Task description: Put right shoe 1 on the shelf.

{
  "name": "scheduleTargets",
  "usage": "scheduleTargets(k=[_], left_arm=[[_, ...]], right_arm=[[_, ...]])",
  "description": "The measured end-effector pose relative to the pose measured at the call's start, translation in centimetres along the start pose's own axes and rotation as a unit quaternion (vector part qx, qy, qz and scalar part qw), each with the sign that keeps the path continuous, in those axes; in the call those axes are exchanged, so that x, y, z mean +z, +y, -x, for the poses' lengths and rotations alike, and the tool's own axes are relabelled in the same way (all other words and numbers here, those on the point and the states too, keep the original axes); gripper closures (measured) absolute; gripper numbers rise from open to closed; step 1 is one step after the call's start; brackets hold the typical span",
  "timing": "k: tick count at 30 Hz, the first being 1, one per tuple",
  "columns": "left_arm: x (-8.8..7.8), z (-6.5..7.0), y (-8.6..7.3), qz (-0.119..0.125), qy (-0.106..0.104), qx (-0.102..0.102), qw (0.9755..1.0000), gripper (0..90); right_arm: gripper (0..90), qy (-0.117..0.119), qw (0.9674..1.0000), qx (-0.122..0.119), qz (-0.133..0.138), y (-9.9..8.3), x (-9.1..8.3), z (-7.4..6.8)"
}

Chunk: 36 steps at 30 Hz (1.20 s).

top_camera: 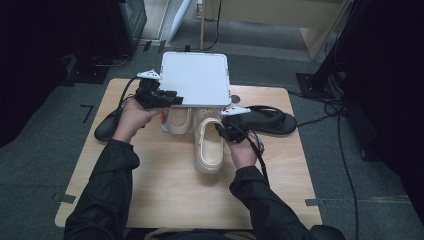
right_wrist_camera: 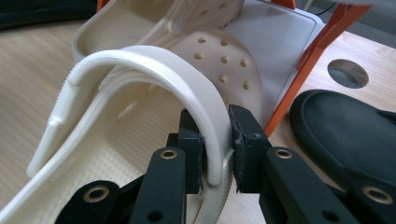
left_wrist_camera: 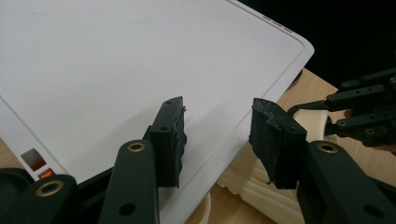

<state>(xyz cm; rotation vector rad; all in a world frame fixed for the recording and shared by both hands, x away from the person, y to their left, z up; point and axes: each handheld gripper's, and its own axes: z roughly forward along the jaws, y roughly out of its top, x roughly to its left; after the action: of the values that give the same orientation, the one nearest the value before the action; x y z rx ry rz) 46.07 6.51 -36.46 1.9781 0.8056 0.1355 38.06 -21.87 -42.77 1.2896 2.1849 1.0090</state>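
- A light wooden tabletop point(top_camera: 165, 195) stands on grey carpet.
- The right claw point(right_wrist_camera: 215, 149) pinches the heel strap of a cream perforated foam clog point(top_camera: 209, 145), likely to drag it.
- The left claw point(left_wrist_camera: 217, 135), spread and empty, hovers over the white flat rack lid point(top_camera: 196, 77), with the second cream clog point(top_camera: 179, 120) just below.

The right gripper point(right_wrist_camera: 215, 154) clamps the cream clog's point(top_camera: 209, 147) heel strap beside the white lid point(top_camera: 196, 78), the left gripper point(left_wrist_camera: 219, 140) gaping over that lid.

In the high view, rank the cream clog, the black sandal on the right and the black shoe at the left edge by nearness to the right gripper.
1. cream clog: held by the right gripper.
2. black sandal: just right of it.
3. black shoe: far left edge.
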Motion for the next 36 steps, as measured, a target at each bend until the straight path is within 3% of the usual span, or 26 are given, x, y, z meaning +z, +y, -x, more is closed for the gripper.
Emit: scheduleTargets(k=[2, 9, 14, 18, 21, 25, 31, 36], left_arm=[[0.0, 0.0, 0.0, -0.001, 0.001, 0.002, 1.0000, 55.3], [0.0, 0.0, 0.0, -0.001, 0.002, 0.004, 1.0000, 55.8], [0.0, 0.1, 0.0, -0.001, 0.003, 0.005, 1.0000, 56.0], [0.0, 0.0, 0.0, 0.000, 0.003, 0.005, 1.0000, 56.0], [0.0, 0.0, 0.0, 0.000, 0.003, 0.003, 1.0000, 56.4], [0.0, 0.0, 0.0, 0.000, 0.004, 0.003, 1.0000, 56.6], [0.0, 0.1, 0.0, -0.002, 0.005, 0.003, 1.0000, 56.6], [0.0, 0.0, 0.0, 0.000, 0.005, 0.001, 1.0000, 56.8]], right_arm=[[74.9, -0.012, 0.9999, -0.008, 0.002, 0.1, 0.4, -0.3], [70.7, -0.012, 0.9998, -0.016, -0.001, -0.4, 0.9, -0.9], [67.3, -0.003, 0.9999, -0.012, -0.002, -0.7, 1.0, -1.0], [60.7, 0.019, 0.9998, 0.012, 0.000, -0.8, 0.8, -0.6], [54.4, 0.033, 0.9990, 0.027, 0.009, -0.9, 0.2, -0.3], [51.0, 0.045, 0.9986, 0.026, 0.013, -1.2, -0.9, -0.2], [52.2, 0.067, 0.9971, 0.029, 0.022, -2.0, -2.9, -0.2], [56.2, 0.086, 0.9959, 0.017, 0.024, -2.9, -4.4, -0.4]])
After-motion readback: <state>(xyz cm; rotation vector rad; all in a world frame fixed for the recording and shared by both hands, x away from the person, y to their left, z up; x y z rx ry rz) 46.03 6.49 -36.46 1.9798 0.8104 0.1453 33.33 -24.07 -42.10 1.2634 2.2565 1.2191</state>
